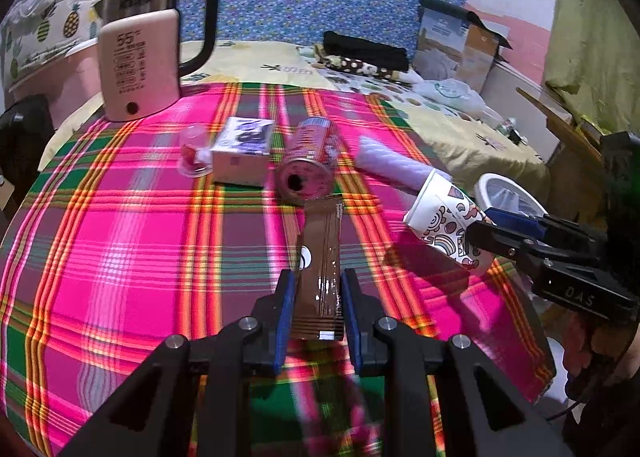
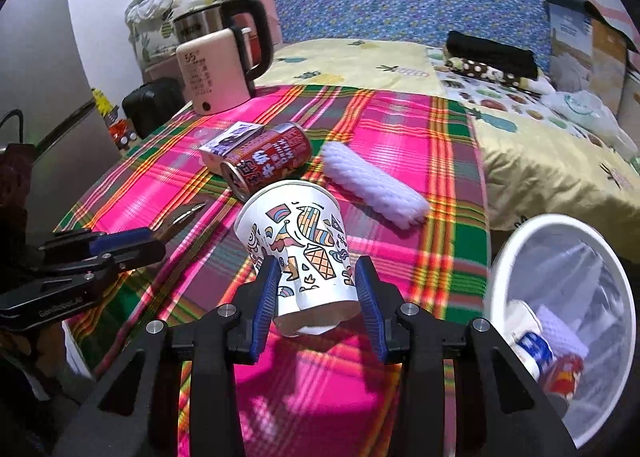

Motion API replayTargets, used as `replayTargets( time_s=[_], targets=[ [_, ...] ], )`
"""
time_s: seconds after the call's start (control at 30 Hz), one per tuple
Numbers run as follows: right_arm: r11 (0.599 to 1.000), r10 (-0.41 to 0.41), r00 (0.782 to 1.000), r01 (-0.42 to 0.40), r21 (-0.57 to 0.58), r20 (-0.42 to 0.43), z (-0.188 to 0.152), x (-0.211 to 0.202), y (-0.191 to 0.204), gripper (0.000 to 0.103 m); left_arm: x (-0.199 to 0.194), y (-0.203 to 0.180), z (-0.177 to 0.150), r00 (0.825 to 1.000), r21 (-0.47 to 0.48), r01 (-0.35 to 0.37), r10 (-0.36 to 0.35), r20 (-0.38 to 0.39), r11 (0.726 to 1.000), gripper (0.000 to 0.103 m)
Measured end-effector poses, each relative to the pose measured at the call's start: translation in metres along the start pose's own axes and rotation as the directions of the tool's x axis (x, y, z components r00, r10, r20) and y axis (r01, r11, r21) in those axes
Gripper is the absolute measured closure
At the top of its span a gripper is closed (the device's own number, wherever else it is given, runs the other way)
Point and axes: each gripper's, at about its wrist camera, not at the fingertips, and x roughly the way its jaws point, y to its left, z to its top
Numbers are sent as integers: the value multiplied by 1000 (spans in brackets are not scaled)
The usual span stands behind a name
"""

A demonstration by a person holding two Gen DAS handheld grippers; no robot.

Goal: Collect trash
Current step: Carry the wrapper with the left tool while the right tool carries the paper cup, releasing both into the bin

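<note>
Over a plaid tablecloth [image 1: 132,241], the left gripper [image 1: 318,299] clamps a light, slippery brown wrapper [image 1: 320,257] near its end while the right gripper [image 2: 318,289] pinches a crushable paper cup [image 2: 298,245] by its base, white bin [image 2: 560,321] at four o'clock.

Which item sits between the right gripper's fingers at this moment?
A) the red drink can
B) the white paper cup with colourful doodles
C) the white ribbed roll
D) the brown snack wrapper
B: the right gripper clamps the white paper cup with colourful doodles, denting its wall; the brown snack wrapper is in the left gripper.
</note>
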Motion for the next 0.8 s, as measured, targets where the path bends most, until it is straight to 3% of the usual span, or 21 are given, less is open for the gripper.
replayTargets(
  time_s=[0.4,0.8],
  targets=[
    [989,-86,995,80,124,46,-23,-32,-41,63,12,-71,14,995,124,98,-97,-8,987,78],
    [945,-231,971,208,252,64,-47,-67,-94,63,33,-149,25,975,250,220,-217,-39,943,78]
  ],
)
